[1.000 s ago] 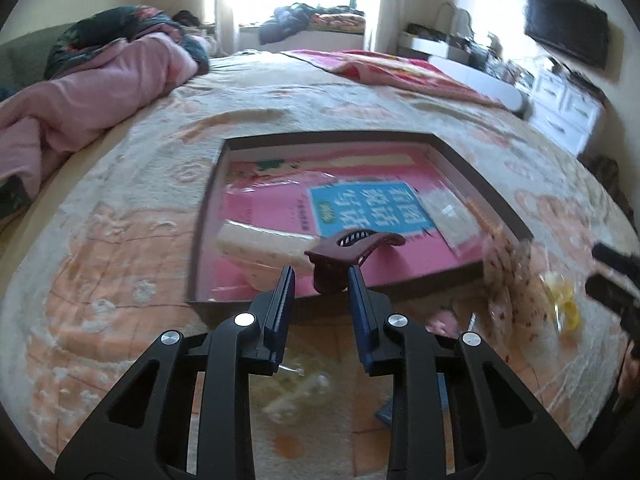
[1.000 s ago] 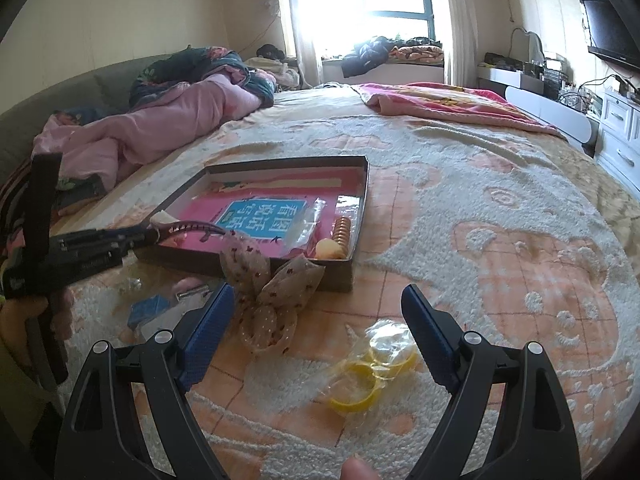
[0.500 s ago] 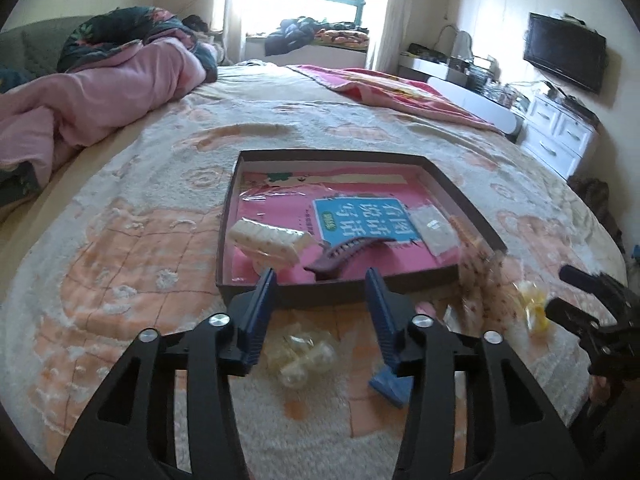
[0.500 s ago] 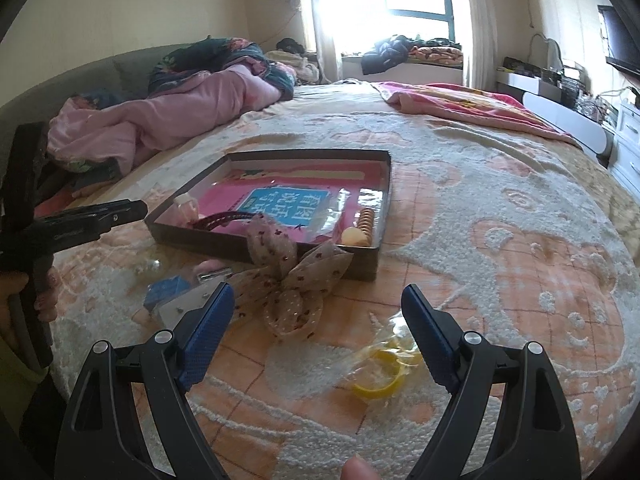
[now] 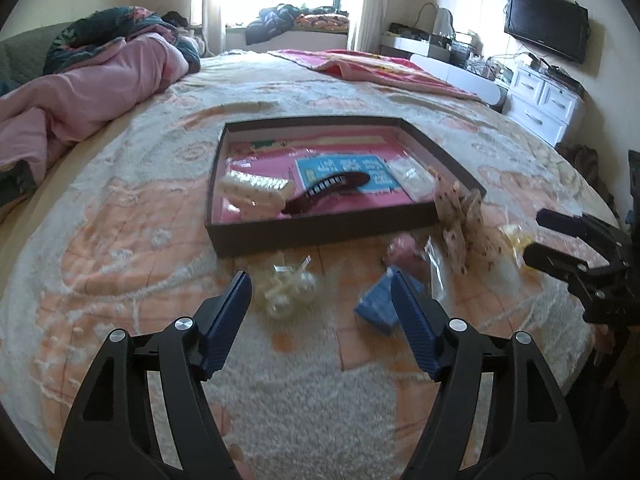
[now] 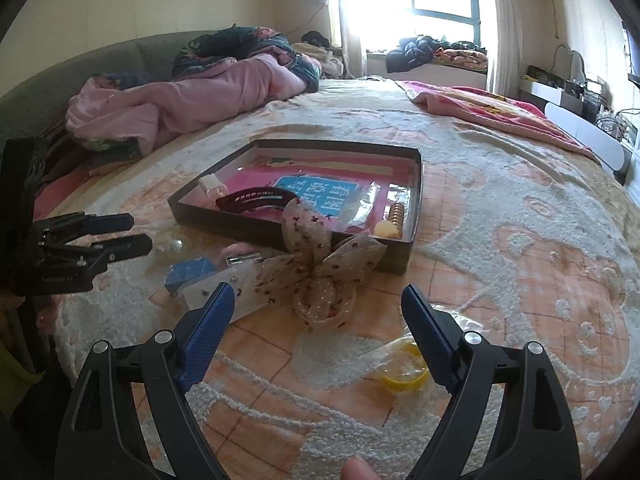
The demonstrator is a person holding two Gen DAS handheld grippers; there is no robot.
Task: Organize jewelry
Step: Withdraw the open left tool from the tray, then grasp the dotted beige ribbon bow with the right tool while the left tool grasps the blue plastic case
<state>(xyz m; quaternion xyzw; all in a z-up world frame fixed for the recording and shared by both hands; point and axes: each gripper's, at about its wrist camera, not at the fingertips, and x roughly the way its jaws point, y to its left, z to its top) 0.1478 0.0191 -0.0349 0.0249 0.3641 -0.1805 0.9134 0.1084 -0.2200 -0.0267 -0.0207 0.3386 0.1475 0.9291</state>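
A dark shallow box (image 5: 320, 236) (image 6: 280, 236) lies on the bed. Inside it rest a dark red hair clip (image 5: 328, 192) (image 6: 256, 200), a cream hair claw (image 5: 256, 192) and a beaded bracelet (image 6: 396, 216). My left gripper (image 5: 322, 300) is open and empty, above clear pearl-like pieces (image 5: 288, 292) and a blue packet (image 5: 380, 304). My right gripper (image 6: 318, 316) is open and empty, just short of a dotted fabric bow (image 6: 320, 276) (image 5: 460, 232). A yellow ring in clear wrap (image 6: 404, 372) lies by its right finger.
A pink item (image 5: 404, 252) and a clear bag (image 6: 224, 288) lie in front of the box. A pink quilt (image 6: 192, 100) is heaped at the far left. A white dresser (image 5: 544, 100) and TV (image 5: 548, 28) stand to the right of the bed.
My left gripper let go of the dark red hair clip, which now lies in the box, then opened wide and drew back toward me. My right gripper stayed open and moved closer to the bow.
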